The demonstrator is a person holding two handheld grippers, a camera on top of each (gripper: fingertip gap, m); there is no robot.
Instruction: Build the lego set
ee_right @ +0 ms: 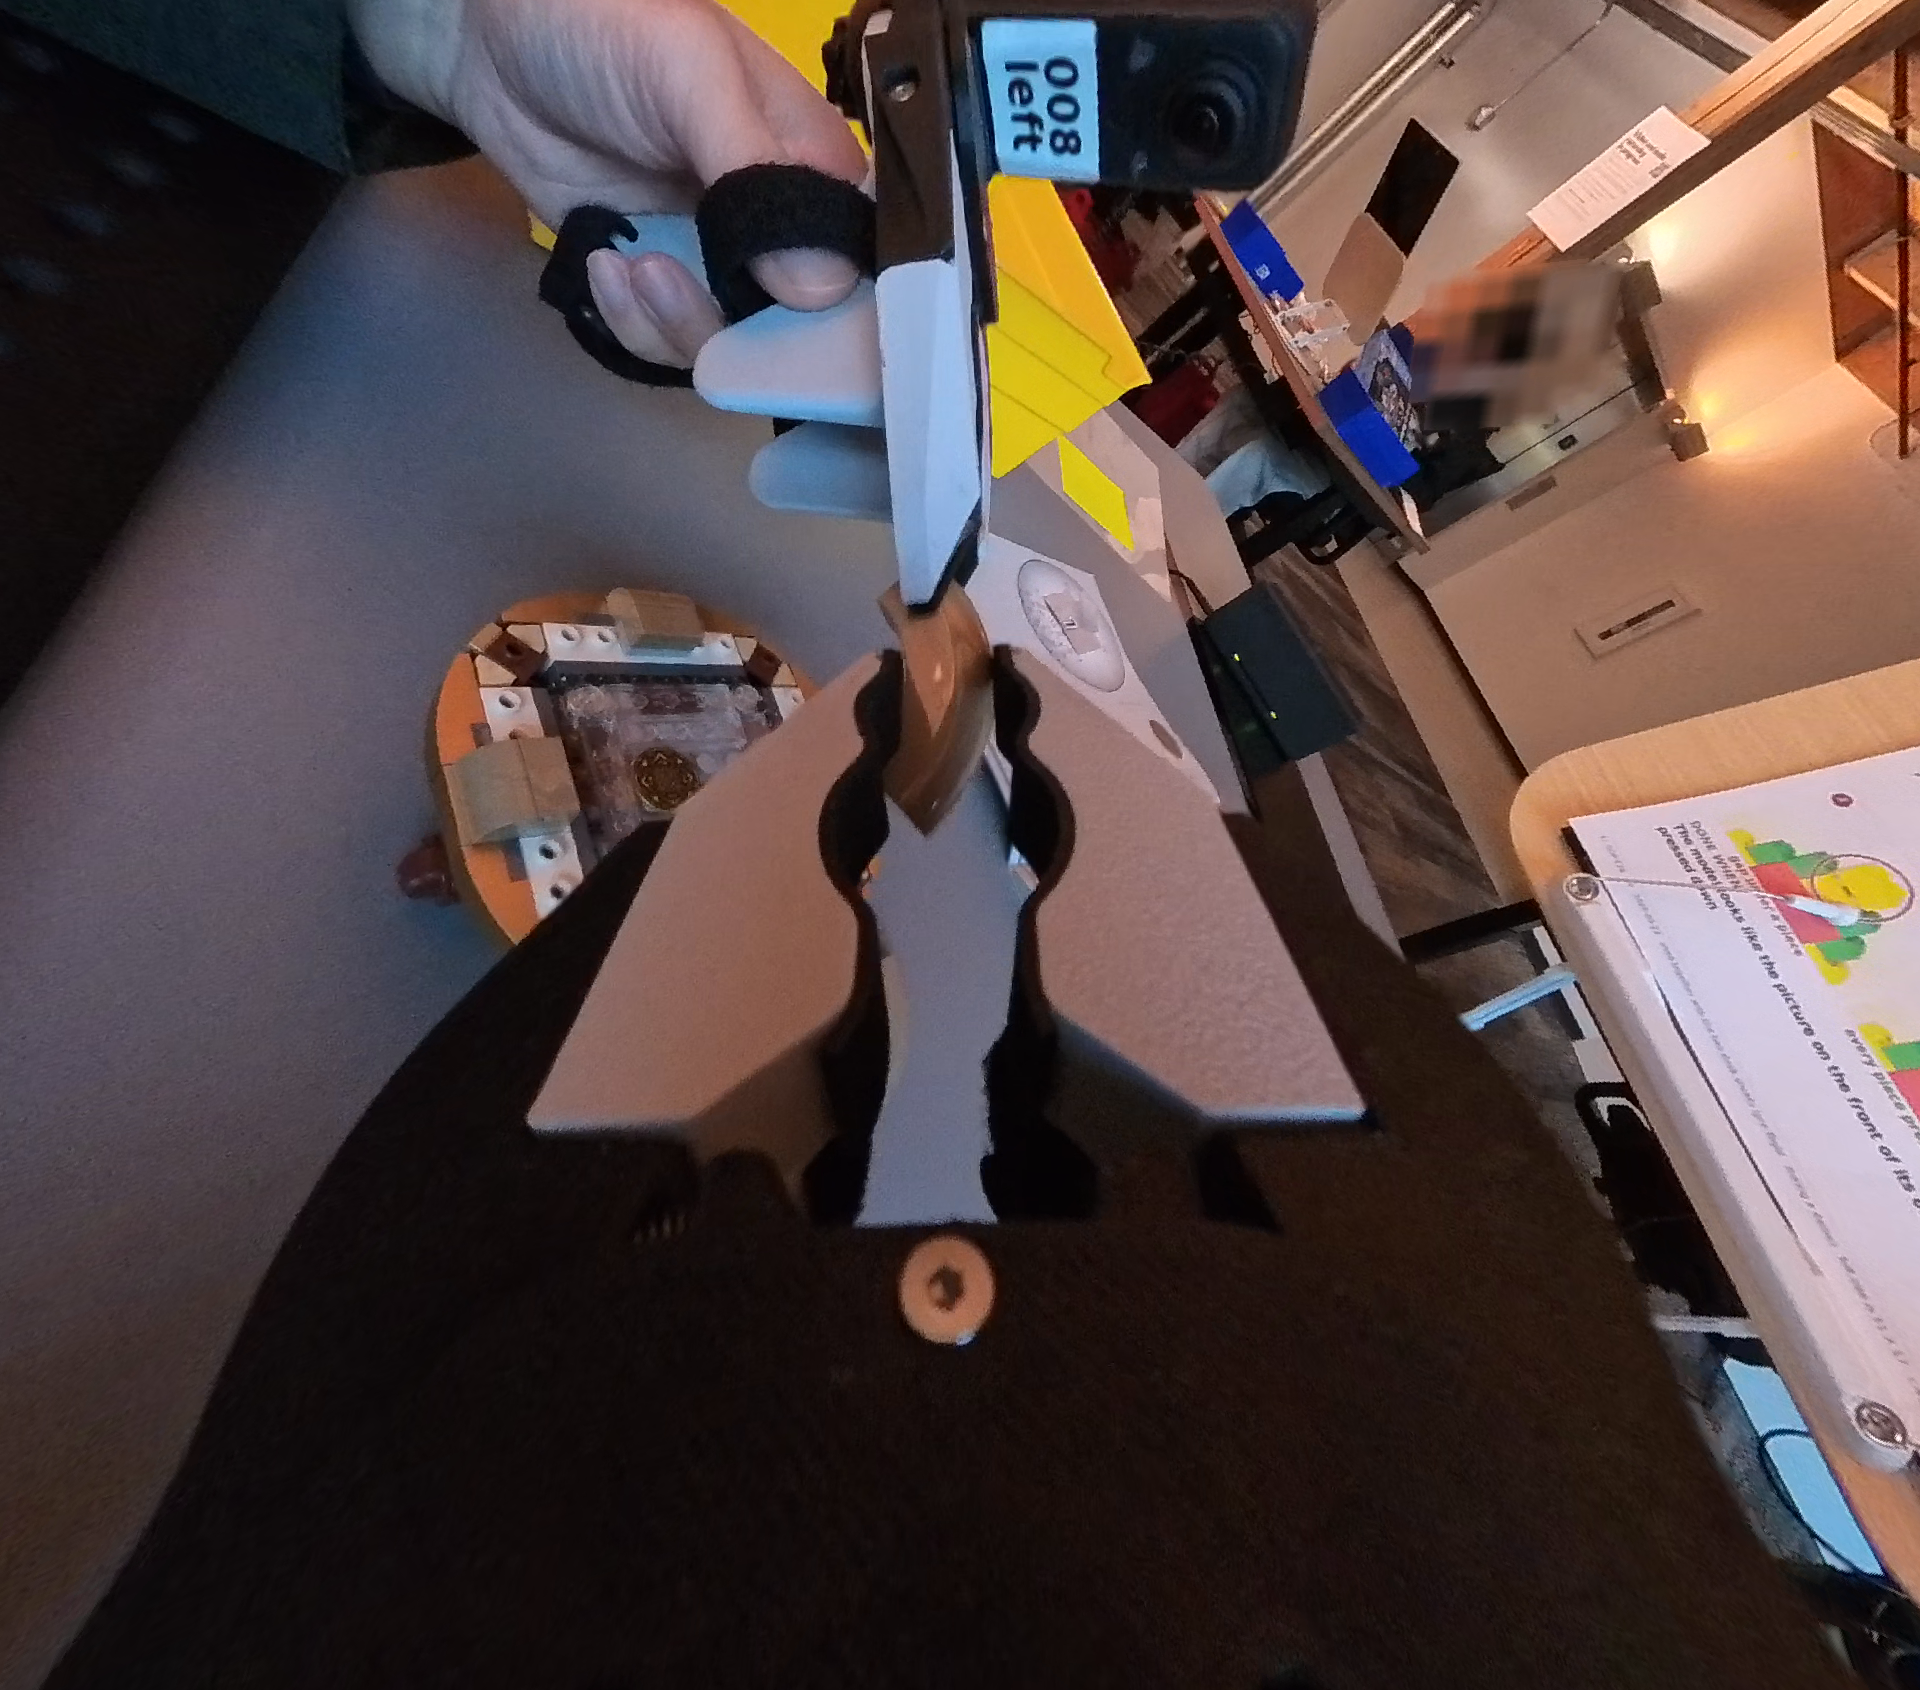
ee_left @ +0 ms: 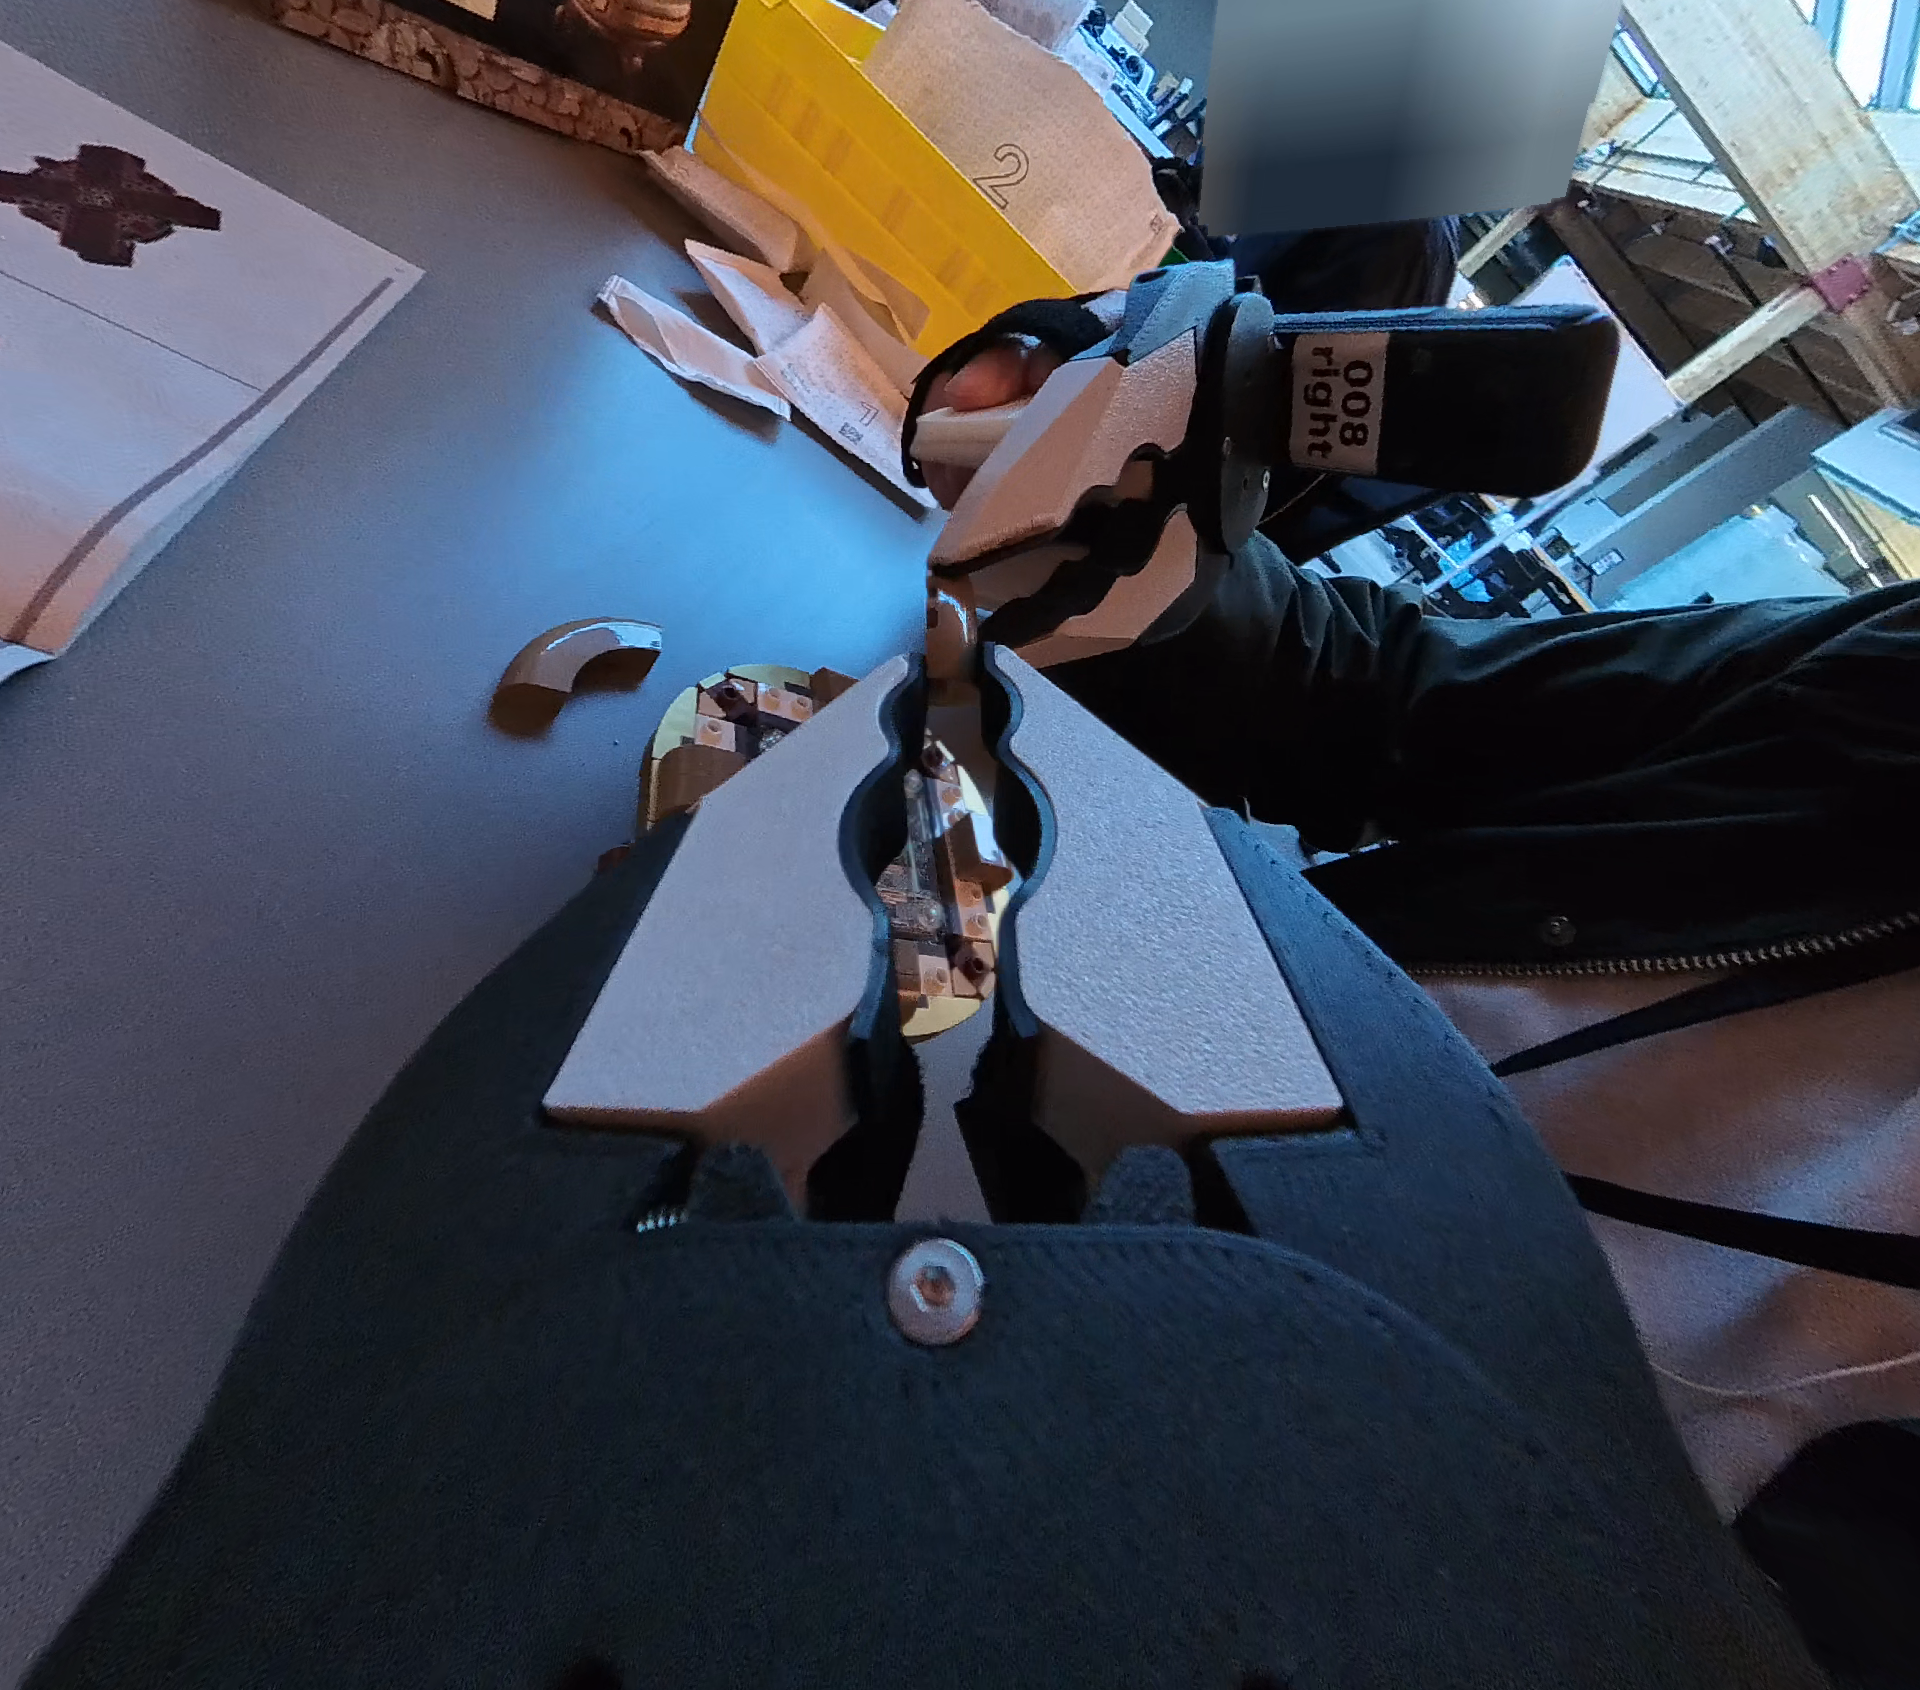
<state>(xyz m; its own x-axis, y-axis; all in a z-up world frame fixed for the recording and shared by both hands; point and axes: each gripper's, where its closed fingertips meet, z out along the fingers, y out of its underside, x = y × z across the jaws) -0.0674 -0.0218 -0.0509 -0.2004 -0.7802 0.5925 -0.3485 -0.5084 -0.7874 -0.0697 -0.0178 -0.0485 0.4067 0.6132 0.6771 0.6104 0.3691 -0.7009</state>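
Item: brown curved brick point(ee_right: 940, 721), held above the table point(ee_left: 312, 809), clamped at once between right gripper point(ee_right: 943, 674) fingers and left gripper point(ee_left: 951, 664) fingers. Round base build point(ee_right: 582, 757) lies below.

Risk: either grip slackening early drops the glossy piece; opposing pulls may twist it free.

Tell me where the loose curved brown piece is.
In the left wrist view, the curved piece lies on the table, left of the round base.
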